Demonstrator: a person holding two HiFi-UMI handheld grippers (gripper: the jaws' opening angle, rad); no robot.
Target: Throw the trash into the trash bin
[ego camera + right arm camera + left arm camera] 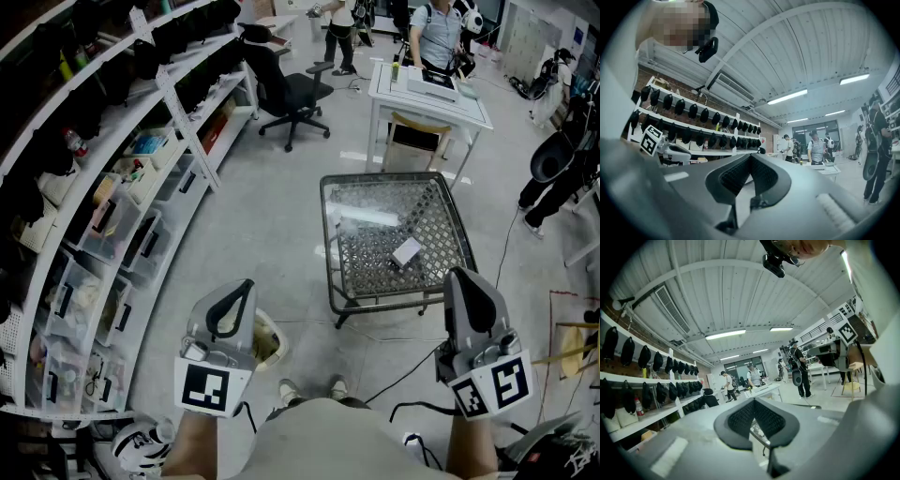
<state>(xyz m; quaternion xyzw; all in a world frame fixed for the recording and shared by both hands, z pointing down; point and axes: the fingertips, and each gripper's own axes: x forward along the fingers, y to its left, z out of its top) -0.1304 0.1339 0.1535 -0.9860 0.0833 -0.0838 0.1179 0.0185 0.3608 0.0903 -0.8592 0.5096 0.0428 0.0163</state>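
Note:
A low table (pixel 330 246) with a glass and wire-mesh top stands on the floor ahead of me. On it lie a small white piece of trash (pixel 406 251) and a clear wrapper (pixel 370 217). A round beige bin (pixel 270 339) sits on the floor beside my left gripper (pixel 246 285), partly hidden by it. That gripper is held level near my body, jaws together and empty. My right gripper (pixel 459 275) hovers just short of the table's near right corner, also shut with nothing in it. Both gripper views look level across the room, and in each the pads (pixel 740 418) (pixel 733 176) meet at the tips.
Curved white shelving (pixel 141 178) with boxes and bags runs along the left. A black office chair (pixel 291 94) and a white desk (pixel 427 98) stand beyond the table, with people behind them. Black cables (pixel 412 375) trail on the floor near my feet.

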